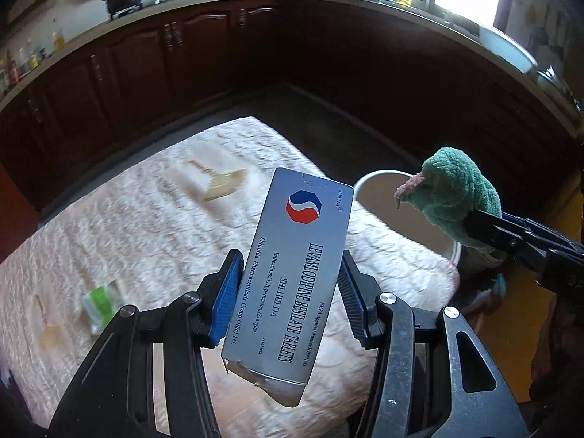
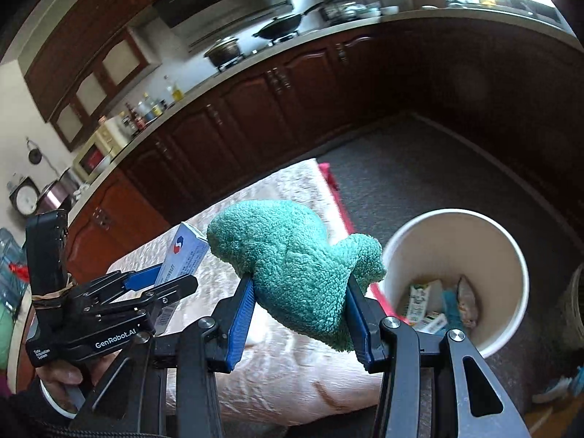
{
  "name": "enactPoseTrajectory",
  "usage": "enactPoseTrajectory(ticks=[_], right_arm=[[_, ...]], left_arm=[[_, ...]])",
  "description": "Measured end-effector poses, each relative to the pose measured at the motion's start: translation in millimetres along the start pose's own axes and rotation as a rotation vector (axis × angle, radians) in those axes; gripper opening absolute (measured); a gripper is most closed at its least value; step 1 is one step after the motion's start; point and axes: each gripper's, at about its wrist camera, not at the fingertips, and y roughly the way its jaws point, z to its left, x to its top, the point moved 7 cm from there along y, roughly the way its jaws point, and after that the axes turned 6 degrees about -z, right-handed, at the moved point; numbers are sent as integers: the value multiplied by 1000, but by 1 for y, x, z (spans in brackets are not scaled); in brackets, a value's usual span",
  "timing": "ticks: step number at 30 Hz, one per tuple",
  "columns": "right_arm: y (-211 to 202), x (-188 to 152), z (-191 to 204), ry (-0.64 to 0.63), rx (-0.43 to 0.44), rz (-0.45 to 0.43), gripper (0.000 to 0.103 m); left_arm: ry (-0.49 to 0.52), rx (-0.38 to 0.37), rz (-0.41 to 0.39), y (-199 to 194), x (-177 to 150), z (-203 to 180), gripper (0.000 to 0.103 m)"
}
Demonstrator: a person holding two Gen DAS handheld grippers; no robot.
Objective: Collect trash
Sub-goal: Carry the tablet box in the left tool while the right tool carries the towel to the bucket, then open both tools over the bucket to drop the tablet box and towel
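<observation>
The left gripper is clenched on a flat, grey cardboard box, its ribbed blue pads pressing the long edges; the box is tilted, printed with a red-white-blue octagon and dark lettering, and its near flap is torn open; it hangs above the table, near the bin. The right gripper grasps a bunched teal cloth of looped terry, which bulges above the jaws and hides their tips; in the left view a pinkish corner pokes from the cloth. The bin is a round, smooth, cream tub standing on the dark floor just beside the table, to the right of the cloth; cartons and wrappers lie at its bottom, partly cut off by the right gripper's arm. The table wears a pale quilted cover; on it, far from the bin, lie a green-white packet and a tan wrapper, both blurred, their print unreadable. Left of the cloth, the left gripper shows side-on, with only the box's upper end visible.
</observation>
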Motion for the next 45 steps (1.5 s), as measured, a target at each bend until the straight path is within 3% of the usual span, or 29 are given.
enactPoseTrajectory(ticks=[12, 21, 37, 39, 45], right_arm=[[-28, -3, -69, 103, -107, -29, 45], [-27, -14, -112, 177, -174, 0, 45], [-5, -31, -159, 242, -299, 79, 47], [-6, -32, -162, 247, -320, 75, 57], [-9, -32, -165, 265, -340, 59, 59]], left_arm=[[57, -86, 48, 37, 18, -67, 50], [54, -126, 108, 67, 22, -99, 50], [41, -165, 156, 103, 20, -124, 50], [29, -185, 159, 105, 21, -124, 51], [-7, -212, 169, 108, 20, -118, 60]])
